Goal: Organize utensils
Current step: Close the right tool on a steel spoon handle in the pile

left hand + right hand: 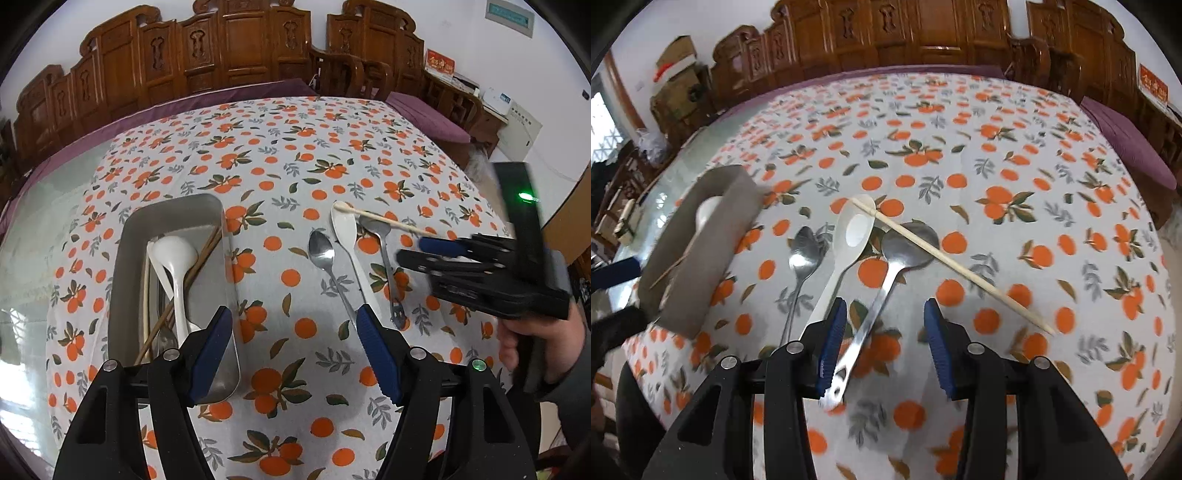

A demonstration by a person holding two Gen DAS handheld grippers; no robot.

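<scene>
**Both grippers hanging open over the utensil spread**

Left gripper [295, 350] is hovering released, jaws wide apart, nothing between the pads. Just ahead of its left finger a metal tray [129, 236] is sitting on the orange-print tablecloth [280, 147]. Inside the tray a white ladle-style spoon [175, 258] is lying with brown chopsticks [207, 247] leaning across it; more handles underneath, hard to tell apart.

Ahead of the left gripper's right finger three loose utensils are lying side by side: a small steel spoon [323, 254], a white plastic spoon [345, 225], a larger steel spoon [384, 258]. A single pale chopstick [391, 221] is resting across the bowls of the latter two.

Right gripper [884, 343] is also standing open, gripping nothing. The larger steel spoon's [886, 280] handle is running under the gap, close by its left finger; contact cannot be told. The white plastic spoon [849, 240] and small steel spoon [803, 254] are lying ahead to its left, the chopstick [953, 262] slanting away ahead to its right. The tray [701, 240] is sitting far left, blurred.

A hand [524, 343] is gripping the right gripper's body in the left wrist view.
</scene>
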